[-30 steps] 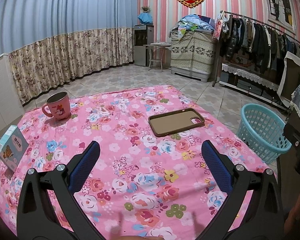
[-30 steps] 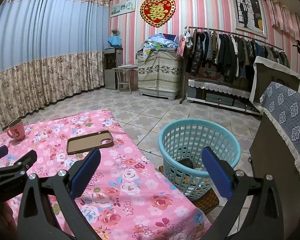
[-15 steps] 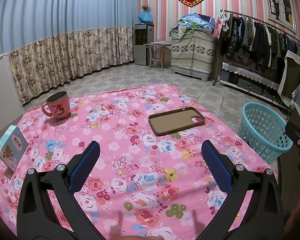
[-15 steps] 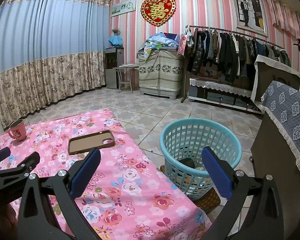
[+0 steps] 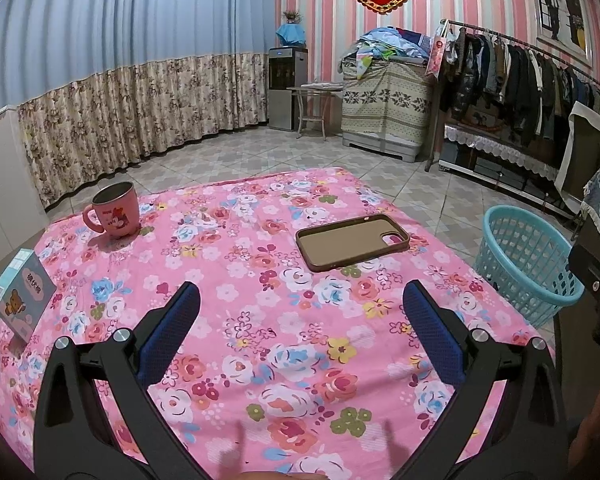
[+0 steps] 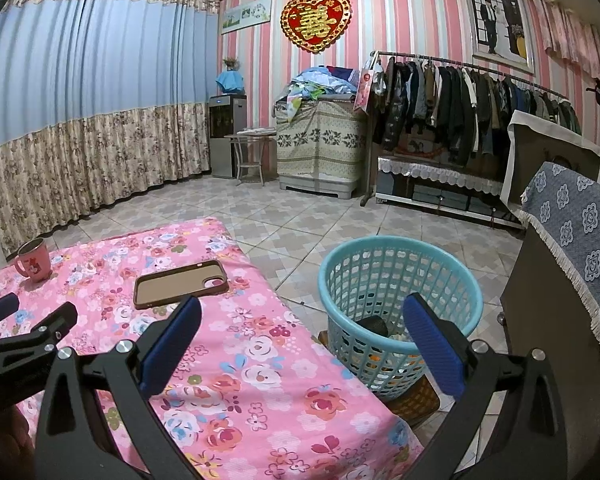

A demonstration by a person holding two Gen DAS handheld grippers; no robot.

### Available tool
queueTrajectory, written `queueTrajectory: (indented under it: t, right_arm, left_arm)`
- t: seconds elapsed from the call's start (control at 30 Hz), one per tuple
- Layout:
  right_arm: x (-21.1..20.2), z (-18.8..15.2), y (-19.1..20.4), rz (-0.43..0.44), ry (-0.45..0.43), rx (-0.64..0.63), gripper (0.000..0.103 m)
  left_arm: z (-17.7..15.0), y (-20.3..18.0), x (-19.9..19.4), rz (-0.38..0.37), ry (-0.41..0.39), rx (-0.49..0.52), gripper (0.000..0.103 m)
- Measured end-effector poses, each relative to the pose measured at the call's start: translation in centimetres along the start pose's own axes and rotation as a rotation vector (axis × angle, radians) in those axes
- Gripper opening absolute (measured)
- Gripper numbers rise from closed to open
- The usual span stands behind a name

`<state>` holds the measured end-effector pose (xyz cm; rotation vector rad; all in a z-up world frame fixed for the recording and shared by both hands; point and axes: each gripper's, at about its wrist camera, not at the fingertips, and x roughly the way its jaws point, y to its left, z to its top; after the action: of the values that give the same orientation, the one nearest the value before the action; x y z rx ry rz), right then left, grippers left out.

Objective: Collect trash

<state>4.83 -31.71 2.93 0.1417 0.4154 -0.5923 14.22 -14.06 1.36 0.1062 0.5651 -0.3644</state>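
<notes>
At the left edge of the frame a box (image 5: 20,294) stood on the tabletop (image 5: 260,340), a mug (image 5: 112,210) above it, a case (image 5: 352,242) at center. The left tool (image 5: 300,320) gaped wide, empty. The right tool (image 6: 302,328) gaped likewise, empty, its right finger over the basket (image 6: 400,304) holding trash (image 6: 374,326).

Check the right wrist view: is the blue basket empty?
No. The blue basket already holds a dark object and some light scraps at its bottom, visible through the open top.
</notes>
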Motion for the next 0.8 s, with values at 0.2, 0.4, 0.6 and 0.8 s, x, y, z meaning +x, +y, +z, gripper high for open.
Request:
queueTrajectory:
  t: [0.2, 0.4, 0.6, 0.8]
  right_arm:
    - [-0.03, 0.05, -0.06, 0.000, 0.000, -0.003, 0.099]
    - [-0.02, 0.03, -0.01, 0.000, 0.000, -0.004, 0.099]
    - [-0.03, -0.01, 0.05, -0.001, 0.000, -0.004, 0.099]
    - [0.00, -0.03, 0.11, 0.000, 0.000, -0.004, 0.099]
  left_arm:
    - [0.03, 0.07, 0.04, -0.004, -0.001, 0.003, 0.098]
    - [0.03, 0.07, 0.05, -0.005, -0.001, 0.001, 0.098]
    - [0.02, 0.09, 0.05, -0.005, -0.001, 0.003, 0.098]
    - [0.01, 0.07, 0.04, -0.004, -0.001, 0.002, 0.098]
